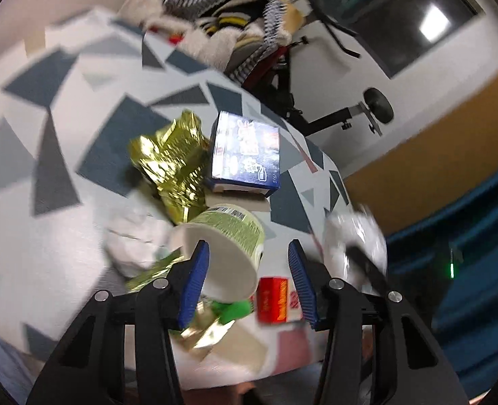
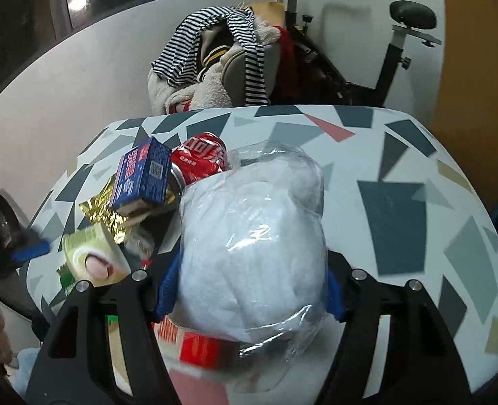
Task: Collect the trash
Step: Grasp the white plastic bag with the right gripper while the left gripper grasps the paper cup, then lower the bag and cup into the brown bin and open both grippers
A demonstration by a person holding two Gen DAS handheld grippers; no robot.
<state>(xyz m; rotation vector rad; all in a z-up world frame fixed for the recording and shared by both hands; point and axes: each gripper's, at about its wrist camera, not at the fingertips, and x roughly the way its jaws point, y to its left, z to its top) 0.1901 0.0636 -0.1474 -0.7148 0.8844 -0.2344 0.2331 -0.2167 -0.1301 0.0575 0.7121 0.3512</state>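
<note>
Trash lies on a round patterned table (image 1: 63,135). My left gripper (image 1: 249,280) is open; a green-labelled paper cup (image 1: 225,246) lies on its side between the fingers, its rim against the left pad (image 1: 195,280). A gold foil wrapper (image 1: 174,158), a blue carton (image 1: 245,152), crumpled white paper (image 1: 134,243) and a small red box (image 1: 274,298) lie around it. My right gripper (image 2: 249,297) is shut on a clear plastic bag of white stuffing (image 2: 255,236). In the right wrist view I see the cup (image 2: 87,253), the carton (image 2: 141,175), a red soda can (image 2: 201,158) and the red box (image 2: 198,347).
Behind the table (image 2: 417,202) stands a chair piled with striped clothes and plush items (image 2: 222,60). An exercise bike (image 2: 393,47) stands by the white wall. The bag also shows at the right of the left wrist view (image 1: 353,246).
</note>
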